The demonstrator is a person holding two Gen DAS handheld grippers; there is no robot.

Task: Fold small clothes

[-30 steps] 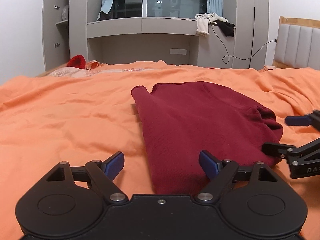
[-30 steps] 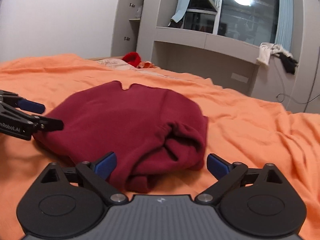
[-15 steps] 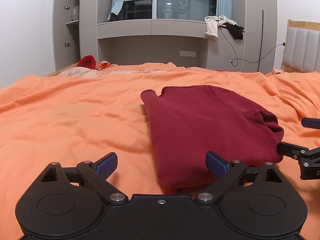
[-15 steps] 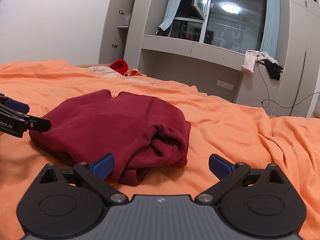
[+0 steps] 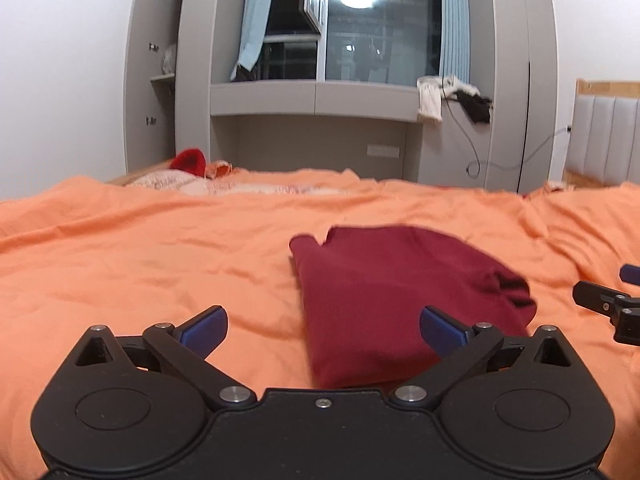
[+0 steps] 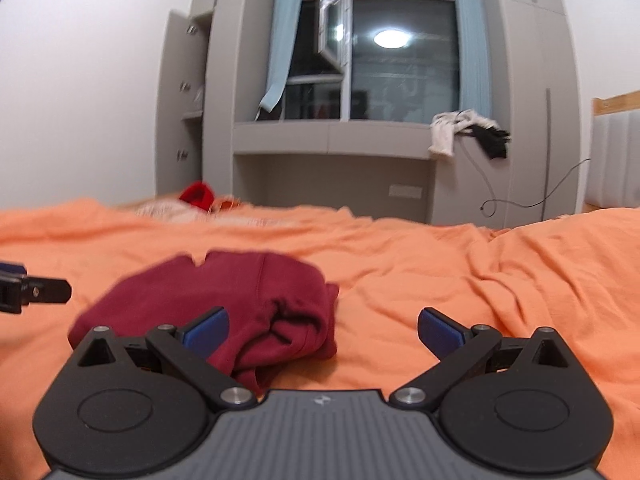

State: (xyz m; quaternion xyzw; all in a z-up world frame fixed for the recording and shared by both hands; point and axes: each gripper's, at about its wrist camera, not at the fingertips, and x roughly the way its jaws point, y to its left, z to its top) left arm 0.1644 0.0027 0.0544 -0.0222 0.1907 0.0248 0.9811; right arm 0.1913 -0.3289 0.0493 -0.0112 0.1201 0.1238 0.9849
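Orange bed (image 5: pixel 160 280), folded maroon top (image 5: pixel 392 300), grippers apart

Your left gripper (image 5: pixel 323 326) hangs over the orange bedspread (image 5: pixel 120 264), its jaws just opened wide — nothing pressed between the blue pads (image 5: pixel 206 326). The folded maroon garment (image 5: pixel 392 300) lies just beyond, toward the right. At the right edge sits your right gripper (image 5: pixel 608 292) — clear of the cloth.
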